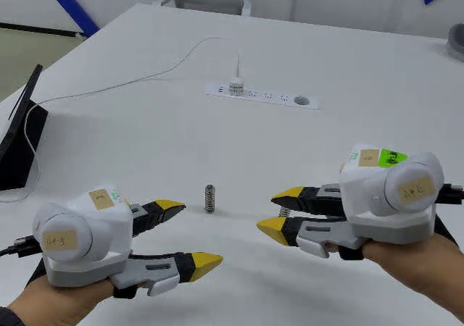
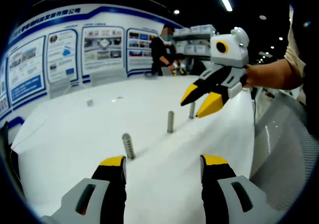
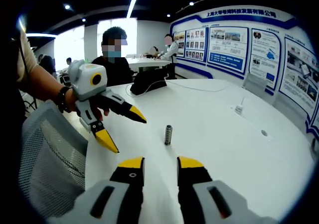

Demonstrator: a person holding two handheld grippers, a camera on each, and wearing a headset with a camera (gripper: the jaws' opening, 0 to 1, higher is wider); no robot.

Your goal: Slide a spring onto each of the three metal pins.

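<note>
Springs first: three small grey coiled metal springs stand upright on the big white table top (image 1: 348, 65). The left gripper view has them in a slanting row, with the nearest spring (image 2: 128, 146), the middle spring (image 2: 170, 121) and the far spring (image 2: 192, 110). Can't tell if there's a pin inside each coil, they're too small for that. In the head view one coil stands in the gap between the two grippers, and another peeks out right behind the right one's jaws.

The left gripper (image 1: 187, 233) has a white and grey body and black jaws with yellow tips. It sits low at the near left with its jaws spread wide and nothing between them. The nearest spring is just ahead of its tips and not touching.

The right gripper (image 1: 280, 211) is the same build with a green sticker on top. Its jaws are parted too, with a narrower gap and nothing held. The tips point left and sit close to the far spring, though I can't tell if they touch it.

Further back there's a long white power strip (image 1: 261, 95) with a white plug (image 1: 235, 87) stuck in it. A thin white cable (image 1: 109, 88) trails off to the left, and a flat black panel (image 1: 18, 123) leans at the left edge.
</note>
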